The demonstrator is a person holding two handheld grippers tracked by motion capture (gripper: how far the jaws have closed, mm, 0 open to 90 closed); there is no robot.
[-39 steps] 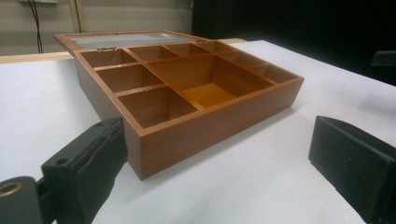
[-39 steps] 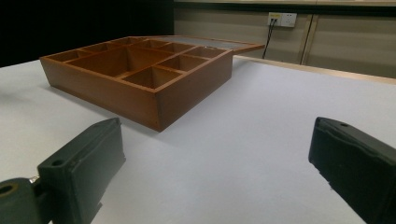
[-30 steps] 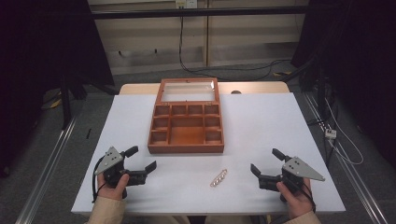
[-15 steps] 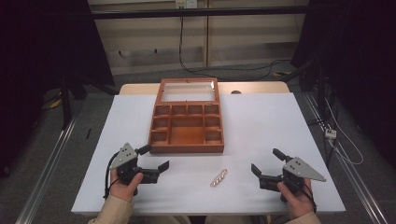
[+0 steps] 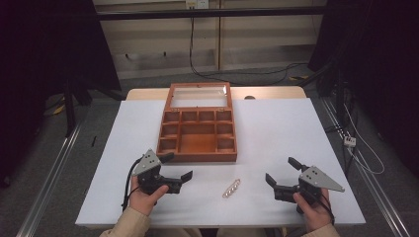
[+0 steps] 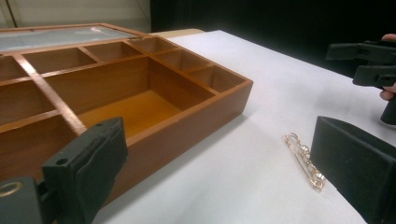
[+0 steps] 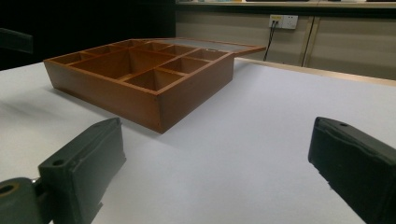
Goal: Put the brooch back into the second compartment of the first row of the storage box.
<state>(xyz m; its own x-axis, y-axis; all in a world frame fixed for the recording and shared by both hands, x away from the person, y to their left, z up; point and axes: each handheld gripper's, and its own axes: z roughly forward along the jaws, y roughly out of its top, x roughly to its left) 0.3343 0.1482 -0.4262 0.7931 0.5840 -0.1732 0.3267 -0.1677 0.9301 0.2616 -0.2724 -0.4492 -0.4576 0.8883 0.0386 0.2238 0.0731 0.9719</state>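
A brown wooden box (image 5: 197,136) with several empty compartments lies open on the white table (image 5: 276,133), its glass lid folded back. A small gold pin with pearls (image 5: 231,188) lies on the table in front of the box. My left gripper (image 5: 178,166) is open, just left of the pin and close to the box's front edge. In the left gripper view the pin (image 6: 303,161) lies beside the right jaw, apart from it, and the box (image 6: 140,93) is near the left jaw. My right gripper (image 5: 281,170) is open and empty, to the right of the pin.
The right gripper view shows the box (image 7: 140,70) ahead on the left and bare white table ahead of the open gripper (image 7: 215,158). Dark floor, cables and a metal rail (image 5: 54,168) surround the table. The other hand's gripper (image 6: 369,65) appears far right in the left gripper view.
My left gripper has moved right and a little forward, toward the pin and the box's front edge. The right gripper has stayed where it was.
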